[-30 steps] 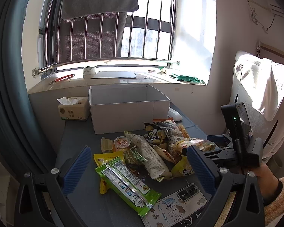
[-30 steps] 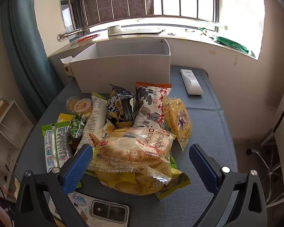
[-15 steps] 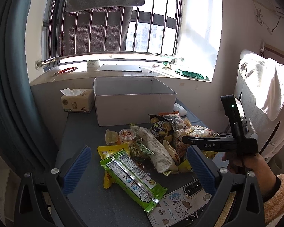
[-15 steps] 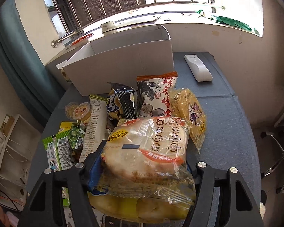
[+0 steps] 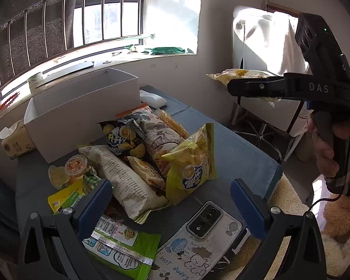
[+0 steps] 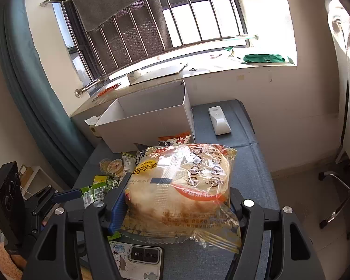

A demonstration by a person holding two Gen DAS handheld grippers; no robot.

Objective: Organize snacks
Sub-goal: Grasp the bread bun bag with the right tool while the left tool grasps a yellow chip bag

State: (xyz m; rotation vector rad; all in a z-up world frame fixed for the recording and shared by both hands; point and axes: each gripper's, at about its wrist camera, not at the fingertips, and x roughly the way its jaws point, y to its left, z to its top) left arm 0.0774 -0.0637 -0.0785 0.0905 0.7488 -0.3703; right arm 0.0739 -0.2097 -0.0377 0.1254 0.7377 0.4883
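Note:
My right gripper (image 6: 177, 205) is shut on a clear Lay's chip bag (image 6: 184, 186) and holds it in the air above the pile; the bag also shows in the left wrist view (image 5: 240, 74). My left gripper (image 5: 171, 200) is open and empty, low over the near end of the snack pile (image 5: 147, 154). The pile holds a yellow chip bag (image 5: 193, 161), a dark chip bag (image 5: 121, 137), a long white bag (image 5: 126, 182), jelly cups (image 5: 75, 163) and a green packet (image 5: 126, 249). An open white box (image 5: 81, 107) stands behind the pile, seemingly empty.
A phone in a cartoon case (image 5: 203, 235) lies at the near table edge. A white remote (image 6: 218, 120) lies right of the box. A tissue box (image 5: 14, 142) sits left of it. An office chair (image 5: 266, 53) stands off the table's right side.
My right gripper closed on the Lay's bag and lifted it off the pile. My left gripper moved nearer and lower over the pile's front.

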